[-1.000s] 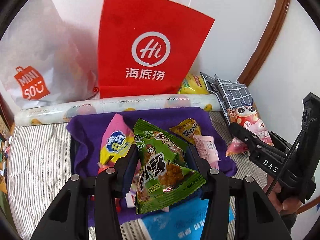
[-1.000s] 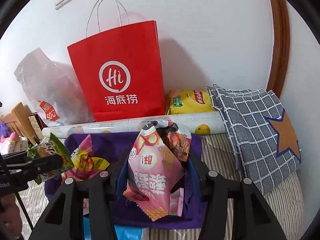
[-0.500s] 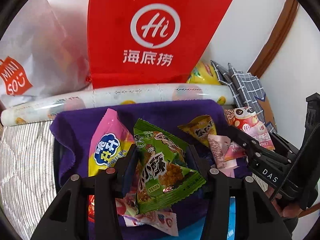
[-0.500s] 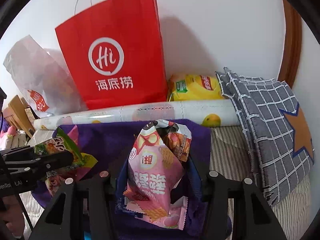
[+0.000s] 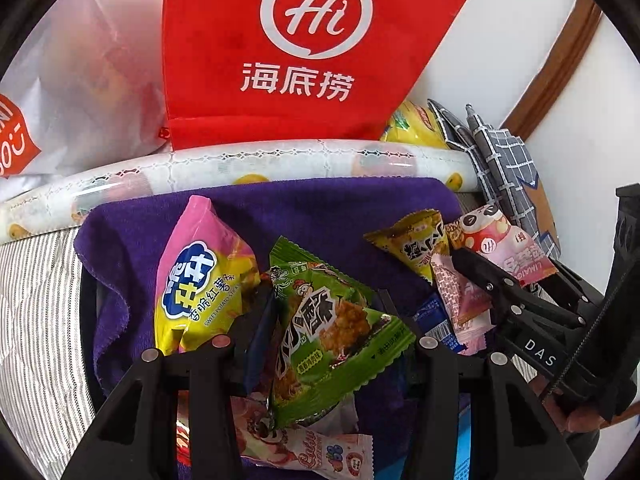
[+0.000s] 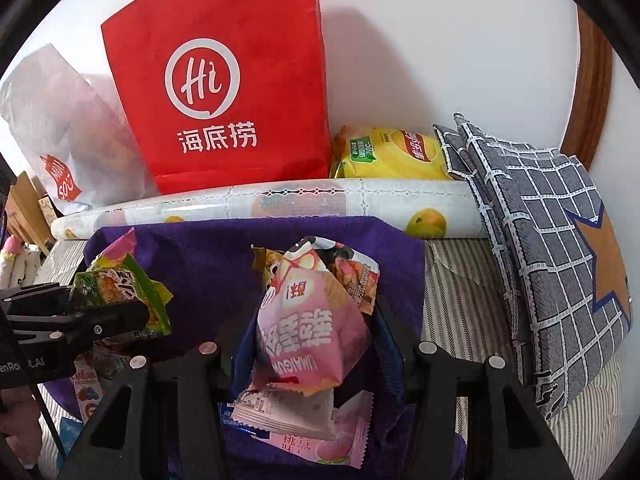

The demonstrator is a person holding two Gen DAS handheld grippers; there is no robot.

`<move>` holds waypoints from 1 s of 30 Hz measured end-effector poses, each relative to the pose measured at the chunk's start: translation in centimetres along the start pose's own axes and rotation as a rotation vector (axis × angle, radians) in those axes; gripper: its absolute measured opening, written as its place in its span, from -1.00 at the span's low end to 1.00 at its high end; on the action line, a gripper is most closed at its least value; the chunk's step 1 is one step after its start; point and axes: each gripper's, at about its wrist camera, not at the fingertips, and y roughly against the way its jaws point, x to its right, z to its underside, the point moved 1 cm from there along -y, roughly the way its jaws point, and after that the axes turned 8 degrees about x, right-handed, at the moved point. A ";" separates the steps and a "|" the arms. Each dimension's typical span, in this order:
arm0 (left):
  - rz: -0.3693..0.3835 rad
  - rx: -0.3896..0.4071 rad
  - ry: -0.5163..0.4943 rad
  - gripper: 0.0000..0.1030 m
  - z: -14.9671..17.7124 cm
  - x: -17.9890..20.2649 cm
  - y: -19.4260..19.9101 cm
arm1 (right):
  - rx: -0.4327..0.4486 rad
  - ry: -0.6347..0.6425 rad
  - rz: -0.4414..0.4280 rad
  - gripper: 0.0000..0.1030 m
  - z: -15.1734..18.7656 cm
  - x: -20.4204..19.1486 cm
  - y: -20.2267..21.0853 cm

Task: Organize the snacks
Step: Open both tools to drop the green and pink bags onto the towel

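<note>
Two snack packets held over the purple cloth on the bed

The left tongs (image 5: pixel 328 320) pinch a green packet (image 5: pixel 324 328) and the right tongs (image 6: pixel 316 332) pinch a pink packet (image 6: pixel 312 328), both hanging just above the cloth (image 5: pixel 320 208), which lies against the paper roll (image 5: pixel 240 160) at the bed's back edge, under the red bag (image 5: pixel 300 48). Loose snacks already crowd the cloth: a yellow-pink bag (image 5: pixel 200 276) to the left, a small yellow packet (image 5: pixel 416 244) toward the right. The puffy packets look slippery, so either could twist free, and one set down on the heap could slide off the cloth's edge.
</note>
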 end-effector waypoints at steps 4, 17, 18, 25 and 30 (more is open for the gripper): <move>0.004 -0.006 0.007 -0.06 0.1 0.0 -0.1 | 0.002 0.003 0.011 0.02 0.1 0.0 -0.1; 0.004 -0.021 0.018 -0.06 0.1 -0.1 -0.2 | 0.013 0.001 0.021 0.02 0.1 0.0 0.1; 0.004 -0.022 0.018 -0.06 0.1 -0.1 -0.2 | 0.012 0.000 0.022 0.02 0.1 0.0 0.2; 0.006 -0.033 0.016 -0.04 0.1 0.0 -0.1 | 0.018 -0.001 0.023 0.12 0.1 -0.1 0.3; 0.025 -0.012 0.026 0.26 -0.2 0.5 1.0 | 0.074 0.061 0.036 0.42 -0.3 -1.2 1.8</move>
